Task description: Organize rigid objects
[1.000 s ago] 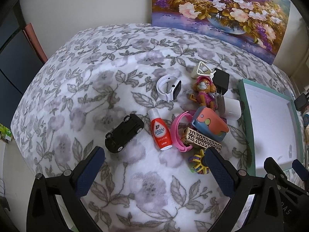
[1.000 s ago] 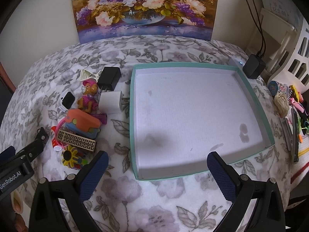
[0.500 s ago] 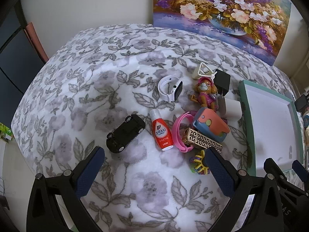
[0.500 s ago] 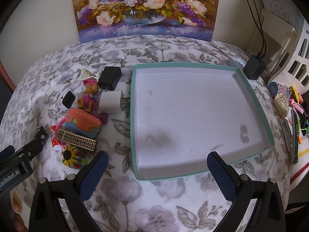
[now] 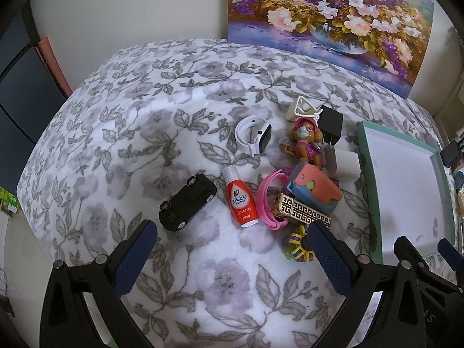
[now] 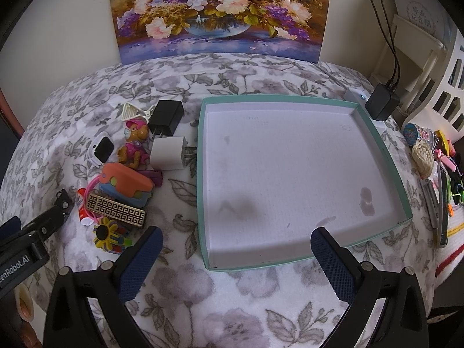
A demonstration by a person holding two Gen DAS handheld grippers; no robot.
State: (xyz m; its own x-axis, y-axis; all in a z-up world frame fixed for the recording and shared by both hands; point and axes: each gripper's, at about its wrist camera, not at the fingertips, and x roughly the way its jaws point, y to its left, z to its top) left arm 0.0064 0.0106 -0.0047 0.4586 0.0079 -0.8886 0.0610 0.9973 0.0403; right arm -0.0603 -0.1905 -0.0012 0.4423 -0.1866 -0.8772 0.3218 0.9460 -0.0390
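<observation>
A pile of small objects lies on the floral cloth: a black toy car (image 5: 188, 202), a red bottle (image 5: 240, 200), a white smartwatch (image 5: 254, 140), a pink band (image 5: 268, 200), a dog figure (image 5: 306, 145), a gold patterned box (image 5: 301, 213), an orange and blue case (image 6: 126, 187), a white charger (image 6: 169, 156) and a black charger (image 6: 168, 116). A teal-rimmed tray (image 6: 200, 174) with nothing in it stands to their right. My left gripper (image 5: 232, 256) is open above the cloth in front of the pile. My right gripper (image 6: 236, 258) is open at the tray's near edge.
A flower painting (image 6: 220, 14) leans on the back wall. A black adapter with cable (image 6: 382, 104) sits behind the tray. Hair ties, a watch and pens (image 6: 435, 174) lie at the right edge. A yellow flower toy (image 6: 107, 235) lies nearest in the pile.
The left gripper has drifted slightly left and back, so the pile sits a little more to the right. The right gripper has hardly moved.
</observation>
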